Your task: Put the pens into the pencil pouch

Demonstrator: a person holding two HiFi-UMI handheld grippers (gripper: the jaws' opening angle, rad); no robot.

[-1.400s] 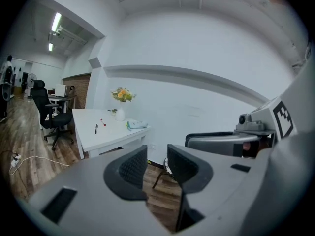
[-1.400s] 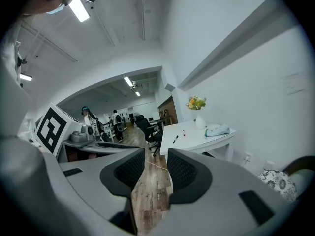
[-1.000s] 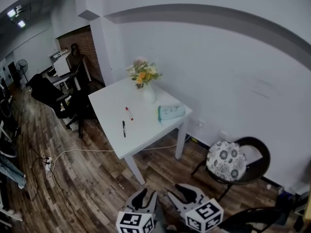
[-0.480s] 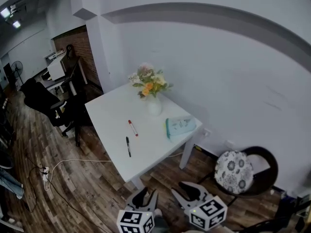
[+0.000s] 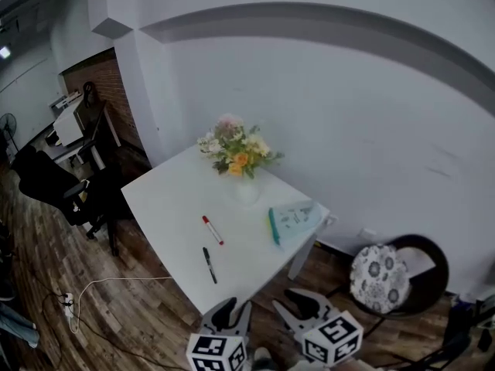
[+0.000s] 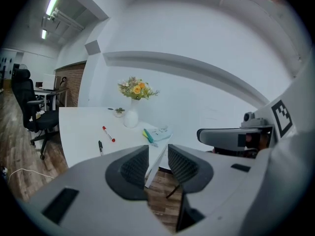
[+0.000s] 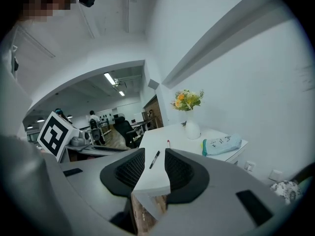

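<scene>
A white table (image 5: 174, 199) stands against the wall. On it lie a red pen (image 5: 213, 229) and a black pen (image 5: 209, 264), side by side near the front edge. The pale blue pencil pouch (image 5: 295, 219) rests at the right corner of the table. My left gripper (image 5: 236, 306) and right gripper (image 5: 298, 296) hover low at the frame's bottom, short of the table, both slightly open and empty. The left gripper view shows the red pen (image 6: 108, 134), the black pen (image 6: 100, 146) and the pouch (image 6: 157, 133) beyond the left gripper (image 6: 157, 154). The right gripper (image 7: 155, 156) faces the black pen (image 7: 155, 159) and the pouch (image 7: 221, 144).
A white vase of flowers (image 5: 246, 188) stands at the table's back, by the wall. A round chair with a floral cushion (image 5: 379, 273) sits to the right of the table. A black office chair (image 5: 54, 188) and a floor cable (image 5: 100, 284) lie to the left.
The head view has come nearer the table, which now sits lower and larger in frame. Pens and pouch have not moved. Both grippers remain at the bottom edge.
</scene>
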